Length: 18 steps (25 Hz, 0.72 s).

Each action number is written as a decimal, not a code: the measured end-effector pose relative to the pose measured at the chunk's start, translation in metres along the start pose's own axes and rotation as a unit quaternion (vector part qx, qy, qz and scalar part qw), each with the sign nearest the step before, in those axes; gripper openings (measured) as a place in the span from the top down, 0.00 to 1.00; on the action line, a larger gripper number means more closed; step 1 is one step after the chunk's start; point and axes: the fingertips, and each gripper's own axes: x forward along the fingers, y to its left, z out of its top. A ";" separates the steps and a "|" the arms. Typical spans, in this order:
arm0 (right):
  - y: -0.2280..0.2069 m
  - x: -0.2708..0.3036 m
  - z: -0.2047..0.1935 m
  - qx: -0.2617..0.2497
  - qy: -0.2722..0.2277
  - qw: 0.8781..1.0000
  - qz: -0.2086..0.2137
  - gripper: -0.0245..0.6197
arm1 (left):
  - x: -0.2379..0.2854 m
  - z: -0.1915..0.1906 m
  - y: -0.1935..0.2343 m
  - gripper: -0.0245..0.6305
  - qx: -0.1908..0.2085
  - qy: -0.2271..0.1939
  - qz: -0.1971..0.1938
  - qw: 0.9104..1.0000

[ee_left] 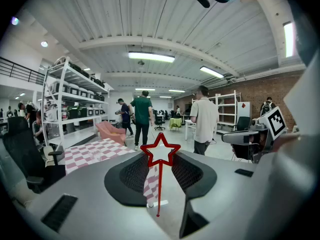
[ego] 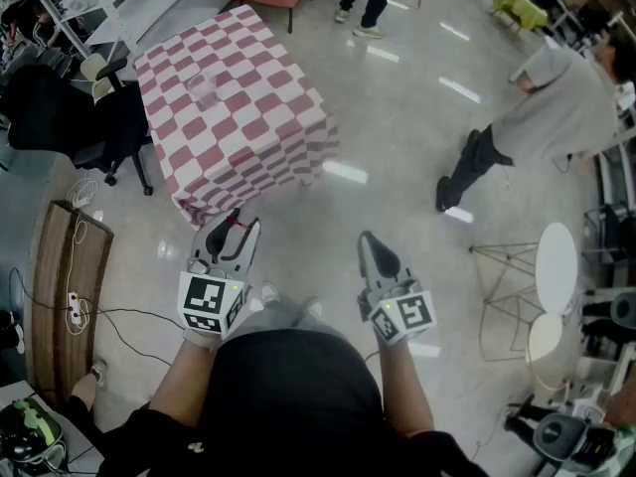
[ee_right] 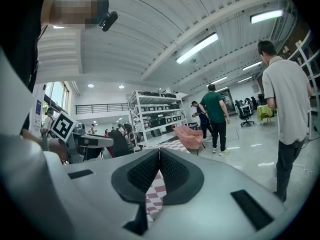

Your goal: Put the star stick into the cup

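1. The left tool point(ego: 235, 225) is held out low in front of the person. Its jaws stand wide, and the tips seem to pinch the star stick point(ee_left: 159, 176) across the side points of its red star head.
2. The star stick stands upright between those jaws. The star sits at the tips and the thin shaft hangs down toward the tool's body.
3. The cup point(ego: 204, 89) is clear and hard to make out. It stands on the red-and-white checked table point(ego: 260, 117), well apart from both tools, with bare floor between.
4. The step in hand looks like the carry to the table. To do it well, keep an even squeeze, since a grip on star points alone could let the stick swing or slip.
5. At the cup, bring the tool above the rim so the shaft's free end goes in first. Spread the jaws only once the shaft is well inside.
6. The right tool point(ee_right: 159, 151) has its jaws pressed together with nothing in them. It could steady the cup, which looks light and may tip.
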 end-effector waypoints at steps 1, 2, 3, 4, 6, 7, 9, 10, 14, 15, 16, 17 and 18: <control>0.005 0.003 0.000 0.000 0.000 1.000 -0.001 0.93 | -0.002 -0.001 0.006 0.69 -0.001 0.000 -0.002 1.000; 0.010 0.007 0.000 -0.001 0.001 1.000 -0.001 0.93 | -0.004 -0.002 0.012 0.69 -0.002 0.000 -0.003 1.000; 0.016 0.011 -0.001 -0.002 0.002 1.000 -0.002 0.93 | -0.006 -0.002 0.018 0.69 -0.003 0.000 -0.004 1.000; 0.021 0.015 -0.001 -0.002 0.003 1.000 -0.002 0.93 | -0.008 -0.003 0.024 0.69 -0.004 0.000 -0.005 1.000; 0.030 0.023 0.001 -0.007 0.006 1.000 -0.003 0.93 | -0.011 -0.004 0.036 0.69 -0.007 -0.002 -0.009 1.000; 0.034 0.028 0.002 -0.010 0.007 1.000 -0.004 0.93 | -0.011 -0.004 0.043 0.69 -0.009 -0.003 -0.012 1.000; 0.042 0.040 0.007 -0.017 0.009 1.000 -0.008 0.93 | -0.009 -0.004 0.057 0.69 -0.014 -0.006 -0.017 1.000; 0.045 0.046 0.009 -0.019 0.009 1.000 -0.009 0.93 | -0.009 -0.004 0.065 0.69 -0.016 -0.008 -0.020 1.000; 0.059 0.070 0.014 -0.019 0.004 1.000 -0.017 0.93 | -0.005 -0.007 0.092 0.69 -0.020 -0.015 -0.030 0.999; 0.061 0.075 0.014 -0.019 0.003 1.000 -0.020 0.93 | -0.003 -0.008 0.098 0.69 -0.019 -0.016 -0.032 0.999; 0.063 0.079 0.014 -0.019 0.002 1.000 -0.023 0.93 | -0.002 -0.010 0.103 0.69 -0.019 -0.017 -0.034 0.999; 0.065 0.083 0.014 -0.019 0.001 1.000 -0.025 0.93 | 0.000 -0.012 0.108 0.69 -0.021 -0.018 -0.034 0.999; 0.065 0.087 0.014 -0.020 0.001 0.999 -0.026 0.93 | 0.002 -0.014 0.113 0.69 -0.024 -0.018 -0.034 0.999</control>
